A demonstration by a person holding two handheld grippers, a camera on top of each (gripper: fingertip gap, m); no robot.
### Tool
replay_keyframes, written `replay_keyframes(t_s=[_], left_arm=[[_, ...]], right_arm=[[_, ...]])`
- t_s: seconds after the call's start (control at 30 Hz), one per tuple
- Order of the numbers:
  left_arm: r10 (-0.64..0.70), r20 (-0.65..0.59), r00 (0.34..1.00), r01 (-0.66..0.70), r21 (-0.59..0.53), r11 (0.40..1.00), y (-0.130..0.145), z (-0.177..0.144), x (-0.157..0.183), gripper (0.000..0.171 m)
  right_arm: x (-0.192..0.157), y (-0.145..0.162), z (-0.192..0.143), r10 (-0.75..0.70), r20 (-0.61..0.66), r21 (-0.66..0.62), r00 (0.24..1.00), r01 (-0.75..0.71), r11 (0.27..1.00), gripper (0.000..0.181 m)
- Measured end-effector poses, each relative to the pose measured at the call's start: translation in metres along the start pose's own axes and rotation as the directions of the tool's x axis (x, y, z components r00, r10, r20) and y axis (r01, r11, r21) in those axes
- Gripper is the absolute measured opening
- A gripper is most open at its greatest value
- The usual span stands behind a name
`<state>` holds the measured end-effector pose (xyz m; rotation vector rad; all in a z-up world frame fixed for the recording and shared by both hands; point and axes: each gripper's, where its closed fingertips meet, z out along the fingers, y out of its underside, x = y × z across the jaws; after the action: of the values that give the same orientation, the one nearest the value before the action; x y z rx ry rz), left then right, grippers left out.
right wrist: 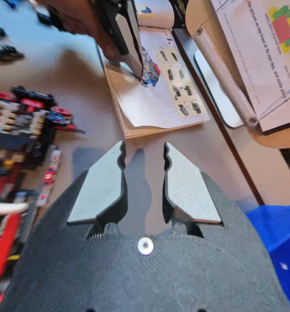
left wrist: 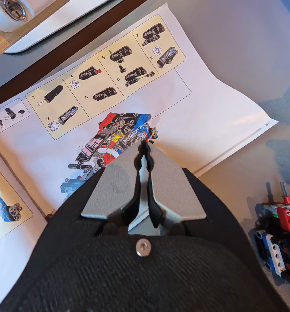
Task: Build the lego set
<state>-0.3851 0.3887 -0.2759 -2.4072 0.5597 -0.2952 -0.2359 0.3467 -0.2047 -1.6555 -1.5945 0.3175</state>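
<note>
My left gripper (left wrist: 145,143) is shut, its black pads pressed together at the tips. It points down at the open instruction booklet (left wrist: 208,101), at the printed drawing of the model. The right wrist view shows it too (right wrist: 139,78), held by a hand (right wrist: 90,25), with its tips on the booklet page (right wrist: 149,108). My right gripper (right wrist: 144,145) is open above the table near the booklet's near edge, with only the table surface between its fingers. The partly built lego model (right wrist: 22,118) stands to its left, and also shows in the left wrist view (left wrist: 282,236) at the right edge.
A blue bin (right wrist: 279,236) sits at the lower right. Loose black pieces (right wrist: 6,54) lie on the table at the far left. A board with coloured brick pictures (right wrist: 259,50) leans at the right, behind a flat white object (right wrist: 215,94). A white round object (left wrist: 11,15) is at the top left. My hands' fingertips stand some 20 cm from each other. My right tips are about 25 cm from the flat white object (right wrist: 215,94), my left tips only 20 cm.
</note>
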Motion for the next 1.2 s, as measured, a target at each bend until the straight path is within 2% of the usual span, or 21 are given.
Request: replay_keyframes(t_s=[0.07,0.17,0.2,0.27,0.33,0.4,0.47,0.5,0.57,0.63,0.67,0.7,0.8,0.9,1.0,1.07,1.1,1.17,1.2], left_arm=[[0.001,0.0,1.0,-0.001,0.017,1.0,0.0,0.0,0.0,0.0],[0.007,-0.01,1.0,-0.007,0.034,0.999,0.0,0.0,0.0,0.0],[0.009,-0.018,1.0,-0.008,0.04,0.999,0.0,0.0,0.0,0.0],[0.004,-0.038,0.999,-0.002,0.052,0.999,0.0,-0.001,0.0,0.0],[-0.007,-0.056,0.998,0.01,0.061,0.998,0.0,-0.001,0.0,0.0],[-0.013,-0.086,0.996,0.017,0.043,0.999,0.002,-0.007,0.004,0.0],[-0.019,-0.207,0.978,0.047,0.13,0.99,-0.011,-0.032,0.026,0.0],[0.034,-0.254,0.967,0.018,0.2,0.98,-0.019,-0.05,0.04,0.0],[0.179,-0.164,0.97,-0.123,0.301,0.946,-0.029,-0.072,0.049,0.0],[0.278,-0.059,0.959,-0.25,0.29,0.924,-0.032,-0.075,0.051,0.0],[0.28,0.018,0.96,-0.273,0.298,0.915,-0.037,-0.078,0.044,0.0],[0.265,0.093,0.96,-0.281,0.309,0.908,-0.042,-0.084,0.033,0.0],[0.096,0.097,0.991,-0.126,0.389,0.913,-0.04,-0.109,0.002,0.0],[-0.094,0.155,0.983,0.019,0.429,0.903,-0.012,-0.135,-0.054,0.0],[-0.271,0.121,0.955,0.187,0.462,0.867,0.026,-0.153,-0.098,0.0],[-0.338,0.011,0.941,0.296,0.458,0.838,0.039,-0.151,-0.098,0.0],[-0.33,-0.032,0.943,0.312,0.426,0.849,0.042,-0.145,-0.088,0.0],[-0.203,-0.007,0.979,0.192,0.367,0.91,0.042,-0.132,-0.063,0.0],[-0.123,0.024,0.992,0.108,0.331,0.937,0.041,-0.125,-0.051,0.0]], right_arm=[[0.0,0.0,0.029,-0.113,0.01,-0.058,0.994,0.114,0.992,0.047],[-0.01,0.001,0.055,-0.326,0.008,-0.083,0.945,0.326,0.942,0.038],[-0.008,0.001,0.061,-0.374,-0.012,-0.1,0.928,0.371,0.923,0.032],[-0.008,-0.006,0.07,-0.437,-0.024,-0.087,0.899,0.434,0.897,0.001],[-0.011,-0.016,0.075,-0.453,0.002,-0.059,0.891,0.453,0.89,0.0],[-0.004,-0.03,0.077,-0.405,-0.001,-0.05,0.914,0.404,0.913,0.0],[0.007,-0.053,0.076,-0.348,-0.031,-0.023,0.937,0.348,0.937,0.0],[0.01,-0.067,0.075,-0.327,-0.037,-0.002,0.944,0.327,0.945,0.0],[0.013,-0.1,0.076,-0.305,-0.023,0.052,0.952,0.306,0.951,0.0],[0.01,-0.138,0.078,-0.281,0.0,0.108,0.96,0.279,0.954,0.0],[0.009,-0.155,0.081,-0.27,0.006,0.124,0.963,0.268,0.956,0.0],[0.007,-0.172,0.083,-0.257,0.011,0.152,0.966,0.252,0.956,0.0],[0.004,-0.213,0.082,-0.132,0.081,0.237,0.988,0.11,0.965,0.0],[0.003,-0.242,0.061,-0.041,0.159,0.362,0.986,-0.02,0.932,0.0],[0.015,-0.234,0.047,-0.004,0.13,0.383,0.991,-0.047,0.922,0.0],[0.029,-0.193,0.071,0.071,0.101,0.311,0.992,-0.099,0.945,0.0],[0.029,-0.163,0.088,0.119,0.132,0.231,0.984,-0.147,0.962,0.0],[0.025,-0.109,0.107,0.178,0.174,0.051,0.969,-0.19,0.981,0.001],[0.022,-0.094,0.104,0.163,0.178,0.011,0.97,-0.168,0.986,0.008]])
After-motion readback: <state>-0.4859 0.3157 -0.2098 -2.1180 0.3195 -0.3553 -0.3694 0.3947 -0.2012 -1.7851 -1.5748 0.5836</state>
